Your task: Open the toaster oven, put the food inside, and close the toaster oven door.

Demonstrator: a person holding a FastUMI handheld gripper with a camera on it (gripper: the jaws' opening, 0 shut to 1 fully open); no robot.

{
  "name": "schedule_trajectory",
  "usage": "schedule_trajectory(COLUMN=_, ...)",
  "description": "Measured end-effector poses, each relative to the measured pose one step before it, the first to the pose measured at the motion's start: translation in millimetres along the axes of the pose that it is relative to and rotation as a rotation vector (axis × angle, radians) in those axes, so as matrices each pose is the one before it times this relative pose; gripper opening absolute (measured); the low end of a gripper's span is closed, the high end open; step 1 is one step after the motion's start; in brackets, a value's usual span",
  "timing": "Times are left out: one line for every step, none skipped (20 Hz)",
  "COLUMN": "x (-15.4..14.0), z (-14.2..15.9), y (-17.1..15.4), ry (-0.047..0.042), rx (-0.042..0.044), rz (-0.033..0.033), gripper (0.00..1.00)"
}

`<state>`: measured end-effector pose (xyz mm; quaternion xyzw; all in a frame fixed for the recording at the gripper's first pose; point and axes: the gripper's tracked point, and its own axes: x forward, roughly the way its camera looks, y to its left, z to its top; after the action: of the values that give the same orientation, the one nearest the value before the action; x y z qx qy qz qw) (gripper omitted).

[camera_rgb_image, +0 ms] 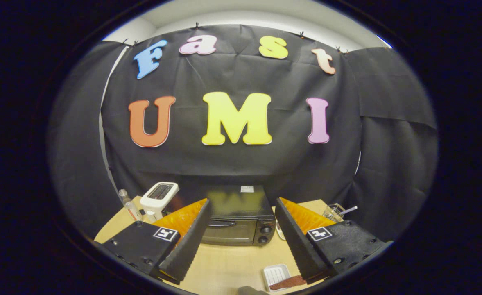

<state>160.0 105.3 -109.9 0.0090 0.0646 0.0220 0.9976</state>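
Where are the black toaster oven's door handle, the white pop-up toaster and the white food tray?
black toaster oven door handle [222, 223]: gripper view, bar's middle, beyond the open gripper [241, 246].
white pop-up toaster [159, 197]: gripper view, top face.
white food tray [274, 273]: gripper view, bare ribbed floor.

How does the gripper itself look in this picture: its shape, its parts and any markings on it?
The gripper has two long wedge-shaped fingers with ridged, saw-like inner faces. Each finger sits on a black blocky mount with small screws, and each mount carries a square black-and-white marker tag. Orange ribbed panels show behind both fingers. No cable can be seen.
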Motion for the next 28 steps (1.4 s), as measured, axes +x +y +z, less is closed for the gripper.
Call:
schedule_trajectory(x=15.63, z=-8.59, y=8.15, ry=0.02111, rx=-0.00621, rz=0.00551, gripper=1.0)
schedule_trajectory(x=15.77, z=-8.62, y=9.79, ry=0.02293, rx=0.00233, rz=0.0167, gripper=1.0)
schedule_trajectory(x=15.13, z=-9.55, y=10.48, ry=0.01493, rx=0.00346, rz=0.0152, gripper=1.0)
schedule_trajectory(x=14.55, z=-8.15, y=7.67, ry=0.02181, rx=-0.00294, rz=0.00648, gripper=1.0)
schedule_trajectory(x=16.31, z=-8.72, y=6.75, ry=0.02396, rx=-0.00255, rz=0.00802, gripper=1.0)
schedule_trajectory(x=14.74, z=-6.73, y=7.52, ry=0.01864, rx=-0.00111, rz=0.01109, gripper=1.0)
schedule_trajectory(x=12.78, z=-6.64, y=4.89, ry=0.02089, rx=-0.00566, rz=0.00104, gripper=1.0)
schedule_trajectory(x=11.22, z=-6.86, y=4.13, ry=0.0194, rx=0.00259, rz=0.00335, gripper=1.0)
schedule_trajectory(x=8.68, z=-5.48, y=4.52, ry=0.01179, rx=0.0058, rz=0.00423, gripper=1.0)
schedule_trajectory(x=7.51, z=-5.39, y=2.17, ry=0.01738, rx=0.00204, rz=0.00224, gripper=1.0)
schedule_trajectory(x=5.0, z=-6.23, y=1.3, ry=0.01575, rx=0.00246, rz=-0.00128, gripper=1.0)
schedule_trajectory(x=5.81, z=-3.71, y=2.13, ry=0.01139, rx=0.00063, rz=-0.00208, gripper=1.0)
schedule_trajectory(x=4.58, z=-3.66, y=-0.24, ry=0.00814, rx=-0.00429, rz=-0.00655, gripper=1.0)
schedule_trajectory(x=1.19, z=0.65, y=-0.16, ry=-0.00247, rx=0.00717, rz=-0.00094, gripper=1.0)
schedule_trajectory(x=2.07, z=-1.27, y=-1.6, ry=-0.00361, rx=0.01005, rz=-0.00547, gripper=1.0)
schedule_trajectory(x=-1.76, z=1.09, y=-1.04, ry=-0.00541, rx=-0.00048, rz=-0.00024, gripper=1.0)
schedule_trajectory(x=-1.31, z=-2.63, y=-1.32, ry=0.00748, rx=-0.00729, rz=-0.00476, gripper=1.0)
schedule_trajectory(x=-0.64, z=-0.59, y=0.55, ry=0.00493, rx=-0.00008, rz=-0.00358, gripper=1.0)
schedule_trajectory(x=0.15, z=-0.88, y=0.45, ry=0.00344, rx=0.00154, rz=-0.00475, gripper=1.0)
schedule_trajectory(x=-0.8, z=-0.06, y=-0.2, ry=0.00051, rx=-0.00464, rz=-0.00426, gripper=1.0)
schedule_trajectory(x=-0.48, z=-1.3, y=0.15, ry=-0.00108, rx=-0.00588, rz=-0.00381, gripper=1.0)
schedule_trajectory(x=-0.76, z=-0.81, y=0.56, ry=0.00028, rx=0.00175, rz=-0.00298, gripper=1.0)
schedule_trajectory(x=-1.75, z=-3.22, y=1.39, ry=0.0003, rx=-0.00149, rz=-0.00236, gripper=1.0)
schedule_trajectory(x=-1.53, z=-2.79, y=0.2, ry=0.00436, rx=-0.00753, rz=-0.00203, gripper=1.0)
schedule_trajectory(x=-4.24, z=-5.14, y=0.13, ry=0.00173, rx=-0.00234, rz=-0.0027, gripper=1.0)
schedule_trajectory(x=-6.25, z=-6.46, y=0.02, ry=0.00306, rx=-0.00116, rz=-0.00231, gripper=1.0)
schedule_trajectory(x=-16.19, z=-13.07, y=0.33, ry=0.00186, rx=-0.00426, rz=-0.00277, gripper=1.0)
schedule_trajectory(x=-9.11, z=-9.63, y=1.0, ry=0.00308, rx=-0.00499, rz=-0.00177, gripper=1.0)
